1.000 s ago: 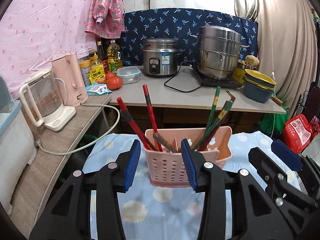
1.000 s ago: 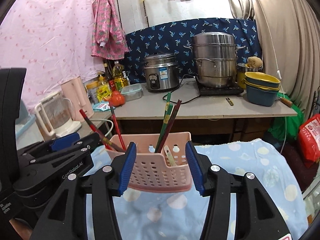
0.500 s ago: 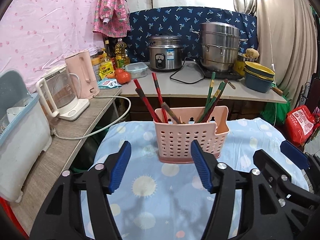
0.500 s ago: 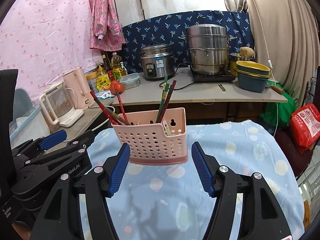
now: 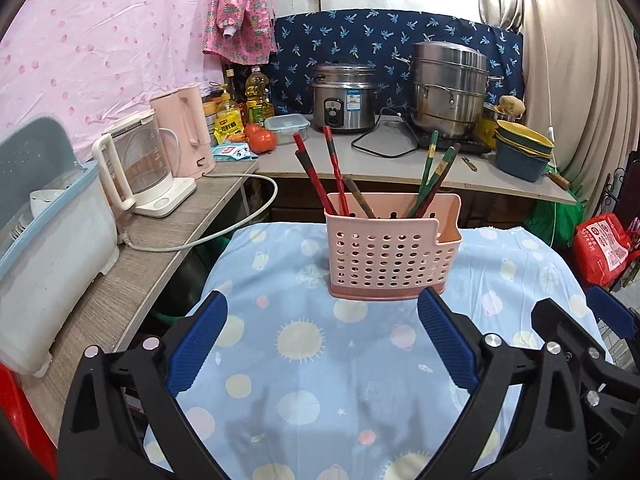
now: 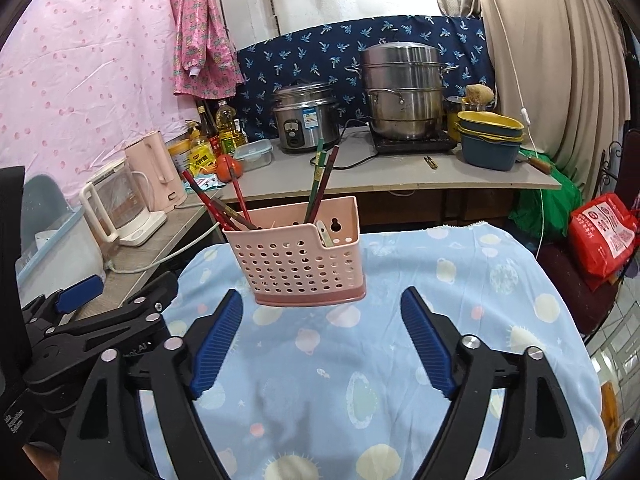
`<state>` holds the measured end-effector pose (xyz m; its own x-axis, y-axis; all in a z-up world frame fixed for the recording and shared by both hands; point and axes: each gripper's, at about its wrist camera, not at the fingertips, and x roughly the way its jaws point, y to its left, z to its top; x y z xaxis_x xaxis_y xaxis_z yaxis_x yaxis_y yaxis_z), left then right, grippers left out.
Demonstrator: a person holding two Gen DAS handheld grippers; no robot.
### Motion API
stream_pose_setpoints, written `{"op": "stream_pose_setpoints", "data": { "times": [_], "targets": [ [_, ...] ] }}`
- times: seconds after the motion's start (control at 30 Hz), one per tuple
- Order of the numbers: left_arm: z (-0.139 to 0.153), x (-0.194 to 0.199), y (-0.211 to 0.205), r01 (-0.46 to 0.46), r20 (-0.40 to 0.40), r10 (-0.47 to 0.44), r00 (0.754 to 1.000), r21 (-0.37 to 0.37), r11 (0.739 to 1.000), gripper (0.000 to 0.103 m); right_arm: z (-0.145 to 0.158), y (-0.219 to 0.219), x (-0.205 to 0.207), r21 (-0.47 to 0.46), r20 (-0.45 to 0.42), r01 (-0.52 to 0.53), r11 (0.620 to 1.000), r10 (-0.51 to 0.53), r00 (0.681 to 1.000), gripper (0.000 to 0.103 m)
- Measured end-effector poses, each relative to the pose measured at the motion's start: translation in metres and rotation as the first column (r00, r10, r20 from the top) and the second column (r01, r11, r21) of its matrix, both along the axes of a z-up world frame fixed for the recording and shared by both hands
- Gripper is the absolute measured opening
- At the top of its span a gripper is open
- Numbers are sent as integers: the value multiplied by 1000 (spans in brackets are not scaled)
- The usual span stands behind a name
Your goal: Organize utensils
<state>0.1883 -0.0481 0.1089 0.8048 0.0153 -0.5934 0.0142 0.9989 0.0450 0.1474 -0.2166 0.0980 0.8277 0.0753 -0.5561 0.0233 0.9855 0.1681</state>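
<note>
A pink perforated utensil basket stands upright on the blue patterned tablecloth; it also shows in the right wrist view. Red chopsticks lean left in it and green and dark chopsticks lean right. A pale utensil lies in its small side pocket. My left gripper is open and empty, a little short of the basket. My right gripper is open and empty, also short of the basket, beside the left one.
A wooden side shelf on the left holds a glass kettle, a pink kettle and a dish rack. The back counter holds a rice cooker, steamer pot, bowls and bottles.
Both grippers have pulled back from the basket and opened wider. The basket, which sat between the fingers, now stands free further ahead on the cloth.
</note>
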Motion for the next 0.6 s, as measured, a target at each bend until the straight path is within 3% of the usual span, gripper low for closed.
{"op": "stream_pose_setpoints", "data": {
  "times": [0.27, 0.33, 0.6],
  "targets": [
    [-4, -6, 2, 3, -19, -3, 1000, 4, 1000, 95, -3, 3, -8, -56, 3, 16, 998, -16, 1000, 87],
    [-5, -7, 4, -7, -19, 7, 1000, 8, 1000, 96, -3, 3, -10, -76, 5, 28, 997, -28, 1000, 97],
    [-6, -10, 6, -8, -22, 8, 1000, 6, 1000, 96, -1, 5, -13, -96, 13, 33, 995, -32, 999, 97]
  ]
}}
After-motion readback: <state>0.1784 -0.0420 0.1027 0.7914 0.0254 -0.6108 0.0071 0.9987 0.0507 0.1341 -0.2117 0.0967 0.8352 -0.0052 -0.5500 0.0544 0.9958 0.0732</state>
